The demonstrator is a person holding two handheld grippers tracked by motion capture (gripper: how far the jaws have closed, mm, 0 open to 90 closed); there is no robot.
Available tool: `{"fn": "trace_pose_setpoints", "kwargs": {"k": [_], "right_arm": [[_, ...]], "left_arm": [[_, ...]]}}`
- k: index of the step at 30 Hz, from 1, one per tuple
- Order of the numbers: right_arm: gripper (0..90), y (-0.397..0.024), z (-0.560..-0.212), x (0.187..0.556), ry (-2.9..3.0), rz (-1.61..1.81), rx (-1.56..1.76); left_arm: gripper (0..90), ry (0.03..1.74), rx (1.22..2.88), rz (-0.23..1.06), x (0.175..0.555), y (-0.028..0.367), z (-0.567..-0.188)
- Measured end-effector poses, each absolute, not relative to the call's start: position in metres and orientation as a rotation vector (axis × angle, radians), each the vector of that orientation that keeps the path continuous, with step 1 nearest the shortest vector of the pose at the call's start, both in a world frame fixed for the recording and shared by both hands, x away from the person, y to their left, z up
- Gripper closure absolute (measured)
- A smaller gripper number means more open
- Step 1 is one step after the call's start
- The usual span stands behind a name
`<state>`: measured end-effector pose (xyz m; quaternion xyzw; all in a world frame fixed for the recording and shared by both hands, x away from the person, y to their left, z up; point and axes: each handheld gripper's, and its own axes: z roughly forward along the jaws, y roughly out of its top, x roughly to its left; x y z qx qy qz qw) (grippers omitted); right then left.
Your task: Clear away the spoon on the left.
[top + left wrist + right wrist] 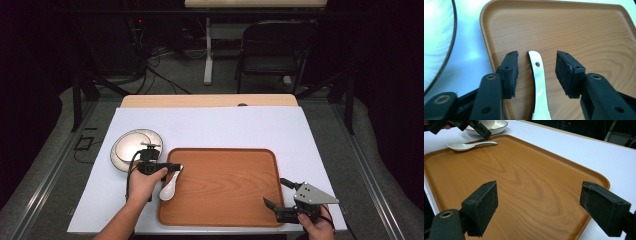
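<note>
From the high view, a wooden tray (225, 185) lies on a white-covered tabletop (210, 125) with a white bowl (131, 148) just beside its left edge, a white spoon (169, 190) rests across the tray's left rim, the left hand-held gripper (176, 167) hangs over the spoon's handle, and the right hand-held gripper (279, 192) sits over the tray's near right corner with its jaws spread wide and empty. In the left gripper view, the left hand-held gripper (537, 72) is open, its pads (510, 72) standing on either side of the spoon (539, 85) handle without touching it. In the right gripper view, the right hand-held gripper (539, 205) gapes wide over the bare tray (524, 182), gripping nothing, with the spoon (466, 145) at the tray's far corner.
</note>
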<state>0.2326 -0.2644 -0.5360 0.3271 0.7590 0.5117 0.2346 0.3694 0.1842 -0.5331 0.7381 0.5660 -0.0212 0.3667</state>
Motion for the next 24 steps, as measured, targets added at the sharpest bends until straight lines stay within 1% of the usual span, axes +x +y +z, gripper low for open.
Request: {"fn": "trace_pose_setpoints", "kwargs": {"k": [6,11,12,13,14,15,16,17,18,21,24], "right_arm": [[14.4,-0.265,-0.536,0.232,2.082,1.405,0.899],[14.4,-0.265,-0.536,0.232,2.082,1.405,0.897],[14.4,-0.265,-0.536,0.232,2.082,1.405,0.898],[14.4,-0.265,-0.536,0.233,2.082,1.405,0.898],[14.4,-0.265,-0.536,0.233,2.082,1.405,0.898],[14.4,-0.264,-0.536,0.232,2.082,1.405,0.898],[14.4,-0.264,-0.536,0.232,2.082,1.405,0.898],[14.4,-0.264,-0.536,0.232,2.082,1.404,0.896],[14.4,-0.264,-0.536,0.232,2.082,1.404,0.896],[14.4,-0.264,-0.536,0.232,2.082,1.404,0.897],[14.4,-0.264,-0.536,0.232,2.082,1.404,0.897]], "left_arm": [[49.6,1.435,1.919,-0.005,0.368,0.184,-0.529],[46.5,1.394,1.948,0.096,0.361,0.185,-0.52],[46.3,1.394,1.948,0.096,0.361,0.185,-0.52],[45.9,1.37,1.96,0.142,0.359,0.185,-0.516],[45.5,1.37,1.96,0.142,0.359,0.185,-0.516],[45.0,1.345,1.97,0.185,0.356,0.186,-0.511],[44.6,1.345,1.97,0.185,0.356,0.186,-0.511],[44.2,1.318,1.972,0.226,0.352,0.187,-0.506],[43.8,1.318,1.972,0.226,0.352,0.187,-0.506],[43.0,1.261,1.974,0.283,0.343,0.19,-0.497],[42.9,1.236,1.984,0.296,0.339,0.191,-0.493]]}}
